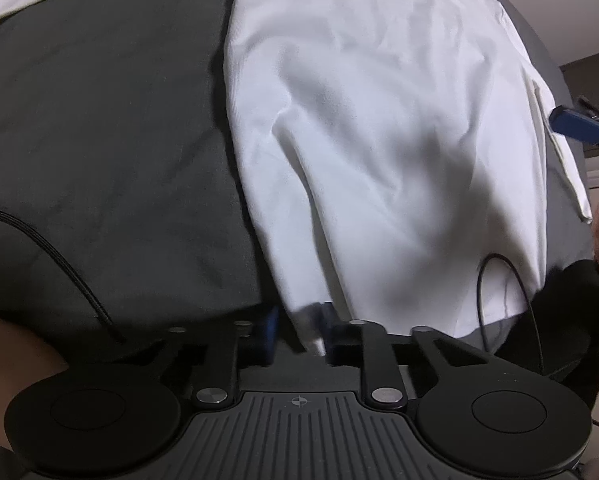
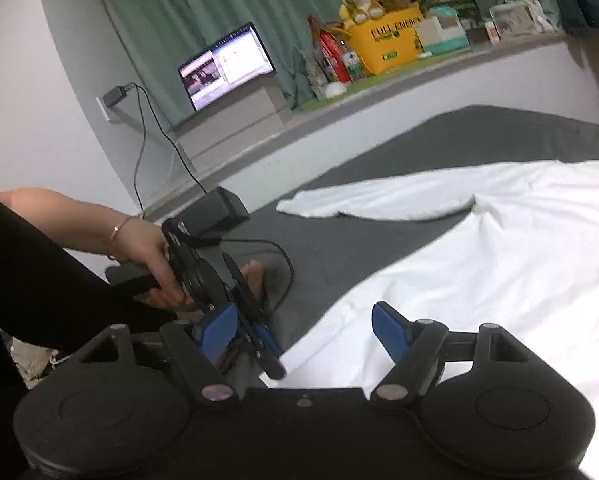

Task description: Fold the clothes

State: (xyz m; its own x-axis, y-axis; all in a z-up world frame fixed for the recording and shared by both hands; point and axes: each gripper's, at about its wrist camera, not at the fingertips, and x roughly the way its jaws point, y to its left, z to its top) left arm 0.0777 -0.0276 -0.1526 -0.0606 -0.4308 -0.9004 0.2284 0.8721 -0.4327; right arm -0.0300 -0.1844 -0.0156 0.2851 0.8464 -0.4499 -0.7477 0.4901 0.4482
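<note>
While the left gripper has its jaws pinched on a corner of the white shirt, the right gripper holds its jaws wide apart with nothing between them, poised over the shirt's near edge. From the left wrist, the shirt spreads forward from the jaws across a dark sheet. Only the right wrist view shows the hand holding the left gripper, a sleeve laid out on the bed, a lit monitor and a yellow bag on the ledge.
</note>
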